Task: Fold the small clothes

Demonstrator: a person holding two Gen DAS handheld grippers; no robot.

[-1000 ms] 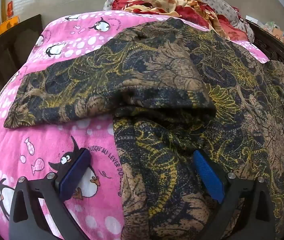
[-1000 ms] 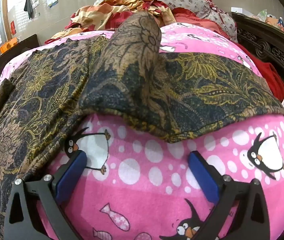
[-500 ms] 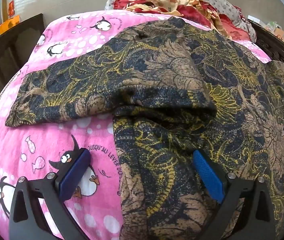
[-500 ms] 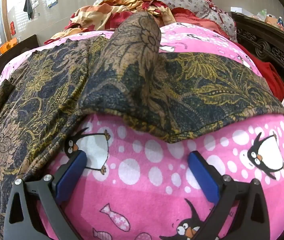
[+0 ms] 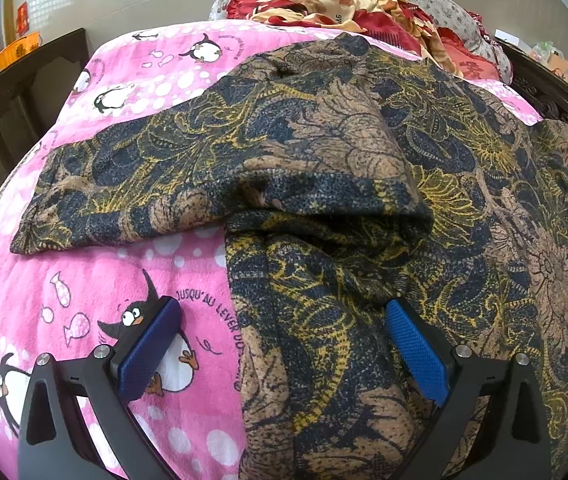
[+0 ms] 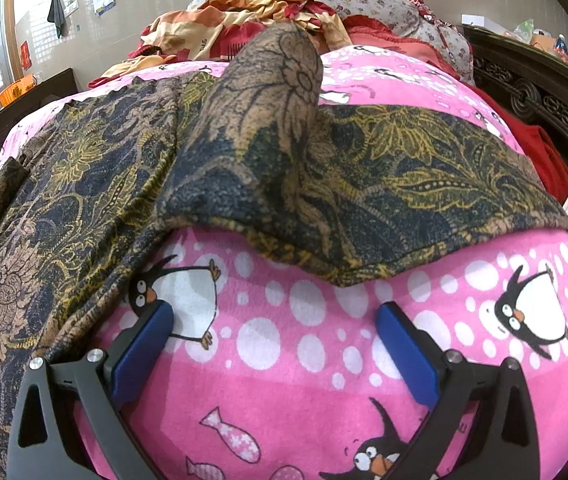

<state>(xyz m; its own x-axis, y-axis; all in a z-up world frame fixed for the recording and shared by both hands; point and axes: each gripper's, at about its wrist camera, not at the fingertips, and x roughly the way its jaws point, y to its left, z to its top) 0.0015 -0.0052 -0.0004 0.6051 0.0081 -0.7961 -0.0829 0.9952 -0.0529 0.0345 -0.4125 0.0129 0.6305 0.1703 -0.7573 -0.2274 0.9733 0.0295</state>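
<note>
both grippers, left gripper [image 5: 279,344] and right gripper [image 6: 275,344], hover jaws wide over the patterned garment [image 5: 324,168].

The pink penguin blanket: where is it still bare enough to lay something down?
Bare blanket lies under the right gripper, below the batik garment's hem, and beside its left edge under the left gripper. Garment and bedding pile crowd the rest.

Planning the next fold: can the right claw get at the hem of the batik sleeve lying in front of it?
Probably yes. The right claw is open over bare pink penguin blanket, and the sleeve's hem lies just ahead between its fingers' lines, with nothing in between. The edge lies flat on the blanket, so pinching it may take a scoop.
</note>
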